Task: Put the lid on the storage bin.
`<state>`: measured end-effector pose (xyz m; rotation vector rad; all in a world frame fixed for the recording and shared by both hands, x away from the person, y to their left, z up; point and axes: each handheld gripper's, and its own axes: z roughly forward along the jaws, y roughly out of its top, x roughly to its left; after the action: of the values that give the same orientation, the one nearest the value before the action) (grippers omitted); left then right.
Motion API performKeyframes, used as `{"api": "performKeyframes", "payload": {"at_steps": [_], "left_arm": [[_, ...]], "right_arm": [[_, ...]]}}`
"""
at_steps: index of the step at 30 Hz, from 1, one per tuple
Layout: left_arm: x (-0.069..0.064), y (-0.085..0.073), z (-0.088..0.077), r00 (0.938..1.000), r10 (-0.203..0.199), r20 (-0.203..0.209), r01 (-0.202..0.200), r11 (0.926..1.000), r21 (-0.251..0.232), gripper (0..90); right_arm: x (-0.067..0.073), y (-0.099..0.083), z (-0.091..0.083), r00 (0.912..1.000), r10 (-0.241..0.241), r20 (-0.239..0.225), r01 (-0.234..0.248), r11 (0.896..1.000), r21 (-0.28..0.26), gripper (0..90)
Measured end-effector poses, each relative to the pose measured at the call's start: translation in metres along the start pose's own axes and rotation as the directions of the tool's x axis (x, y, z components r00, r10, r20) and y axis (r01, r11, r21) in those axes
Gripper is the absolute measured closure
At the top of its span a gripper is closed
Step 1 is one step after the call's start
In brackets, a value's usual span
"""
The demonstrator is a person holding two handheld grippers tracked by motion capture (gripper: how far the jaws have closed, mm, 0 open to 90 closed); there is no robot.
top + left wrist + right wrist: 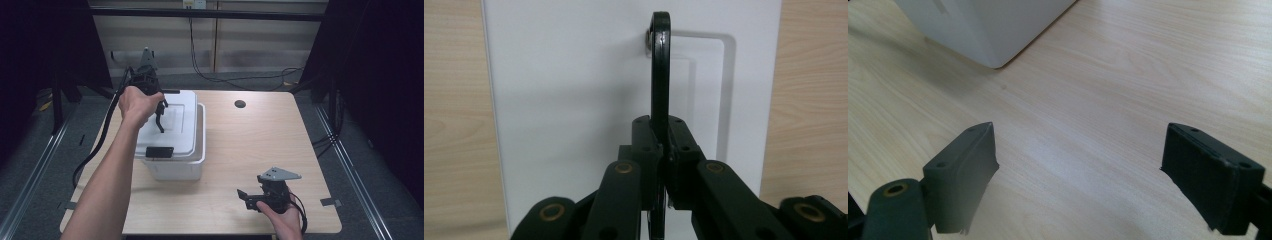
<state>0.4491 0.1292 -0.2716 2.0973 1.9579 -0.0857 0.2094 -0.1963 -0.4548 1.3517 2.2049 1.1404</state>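
A white plastic box point(175, 169) stands on the left half of the wooden table, under a white lid point(180, 131) that sits a little to the left, leaving the box's right rim point(201, 130) bare. A black handle point(159, 121) stands up from the lid. My left gripper point(161, 107) points down over the lid and is shut on that handle point(660, 65), with the lid point(574, 100) spread below. My right gripper point(248, 198) rests low near the table's front right, open, and only bare wood lies between its pads point(965, 170). The box's corner point(988, 25) is ahead of it.
A black latch point(160, 151) sits at the lid's near edge. A dark round hole point(240, 104) marks the table's far middle. Cables point(235, 77) run along the floor behind the table. Dark frames stand at both sides. A tape piece point(331, 202) lies near the front right edge.
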Motion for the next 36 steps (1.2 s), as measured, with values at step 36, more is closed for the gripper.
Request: {"api": "performKeyframes", "payload": {"at_steps": [36], "left_arm": [[-0.013, 0.002, 0.025, 0.9997, -0.013, 0.021, 0.012, 0.9986, 0.051, 84.9]], "right_arm": [[0.001, 0.0, 0.002, 1.0, -0.009, -0.004, 0.009, 1.0, 0.02, 13.5]]}}
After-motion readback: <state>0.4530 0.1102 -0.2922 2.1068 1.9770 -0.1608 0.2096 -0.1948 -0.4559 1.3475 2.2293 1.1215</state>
